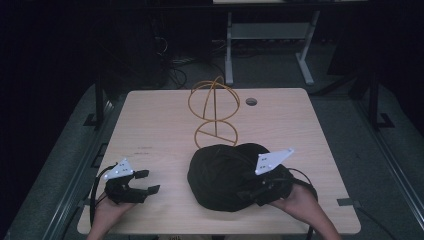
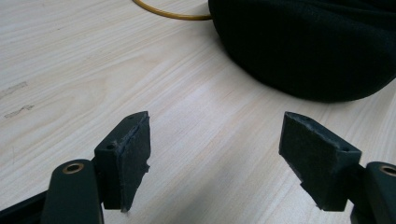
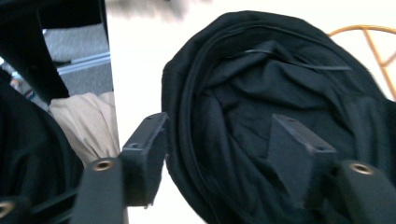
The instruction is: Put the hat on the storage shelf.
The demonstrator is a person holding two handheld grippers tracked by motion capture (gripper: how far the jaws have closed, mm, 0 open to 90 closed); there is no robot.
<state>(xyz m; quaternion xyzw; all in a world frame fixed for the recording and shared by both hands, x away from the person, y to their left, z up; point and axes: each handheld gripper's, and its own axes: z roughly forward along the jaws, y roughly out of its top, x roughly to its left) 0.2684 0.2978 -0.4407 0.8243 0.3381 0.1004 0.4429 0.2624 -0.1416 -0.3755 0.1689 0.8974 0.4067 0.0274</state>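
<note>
Pale wooden counter (image 1: 150, 130): crumpled black fabric cap (image 1: 225, 175) near front edge, touching gold wire stand (image 1: 214, 112); right hand-held gripper (image 3: 215, 140) spread astride its rim, apparently mid-grasp, closing next; left hand-held gripper (image 2: 215, 149) spread, empty, just beside it.

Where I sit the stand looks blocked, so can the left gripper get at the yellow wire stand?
Probably yes: the left gripper is open, bare table lies ahead, and the black cloth bundle sits to its right, just touching the wire stand base.
</note>
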